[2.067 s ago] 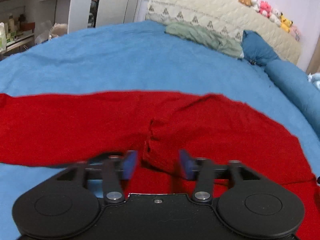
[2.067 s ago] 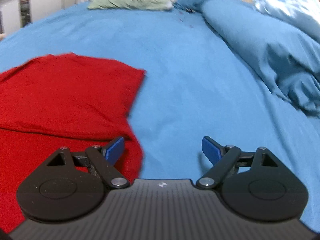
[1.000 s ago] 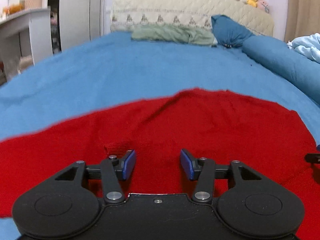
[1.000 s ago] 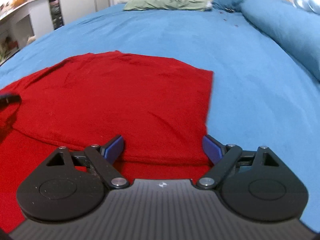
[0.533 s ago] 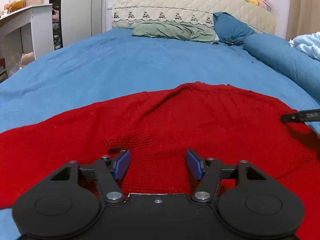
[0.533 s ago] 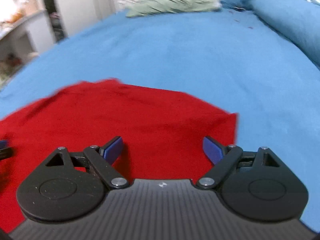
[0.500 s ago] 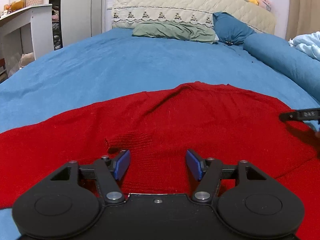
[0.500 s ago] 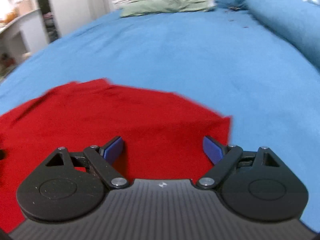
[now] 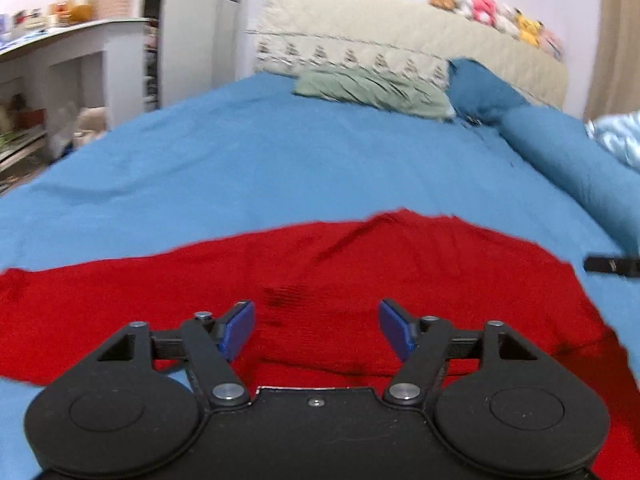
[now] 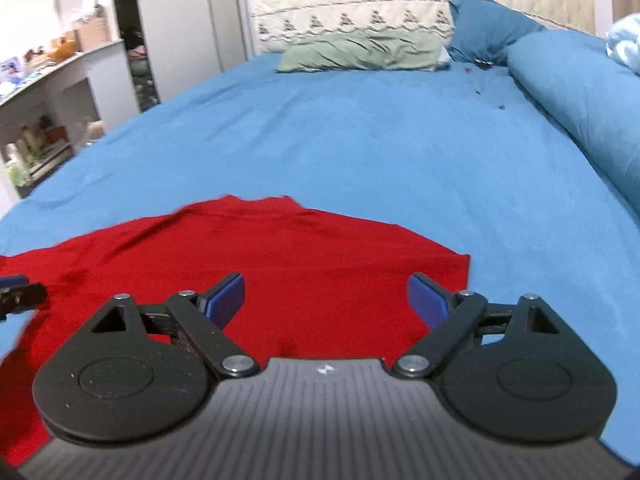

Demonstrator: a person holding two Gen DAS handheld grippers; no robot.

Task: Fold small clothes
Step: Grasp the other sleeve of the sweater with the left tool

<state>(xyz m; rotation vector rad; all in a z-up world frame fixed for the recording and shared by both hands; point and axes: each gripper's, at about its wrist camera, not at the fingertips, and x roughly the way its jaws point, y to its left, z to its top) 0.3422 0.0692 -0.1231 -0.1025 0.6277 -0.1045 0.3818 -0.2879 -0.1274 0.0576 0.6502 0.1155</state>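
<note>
Left wrist view: left gripper (image 9: 316,330) spread wide over a red knitted garment (image 9: 360,276), nothing between the blue rubbery pads (image 9: 237,329); black matte linkage with round steel pivots beneath. Garment spread flat across a blue bed sheet (image 9: 240,168), fine-ribbed weave, soft creases running up toward a low peak at its far edge, a small darker ribbed patch just ahead of the pads. A second layer of the same red cloth showing below the near hem on the right. Far right, a thin black finger of the right gripper (image 9: 612,266) poking in above the garment's right edge. Beyond: a crumpled sage-green pillow (image 9: 372,92), a dark blue cushion (image 9: 484,92), a long blue bolster (image 9: 568,152), a quilted cream headboard (image 9: 400,36) with stitched triangle trim, a row of plush toys (image 9: 496,10) on top, white shelving (image 9: 76,68) at left.

Right wrist view: right gripper (image 10: 326,300) also gaping wide, empty, blue pads (image 10: 428,300) hovering over the garment's (image 10: 280,264) right portion; whether touching the cloth, unclear. Straight right hem of the red knit just inside the right pad, bare sheet (image 10: 380,140) beyond it. Grey ribbed housing below the black arms. At far left edge, the tip of the left gripper (image 10: 16,292) above the red cloth. Green pillow (image 10: 360,54) and headboard (image 10: 360,4) at the far end, bolster (image 10: 580,92) along the right.
</note>
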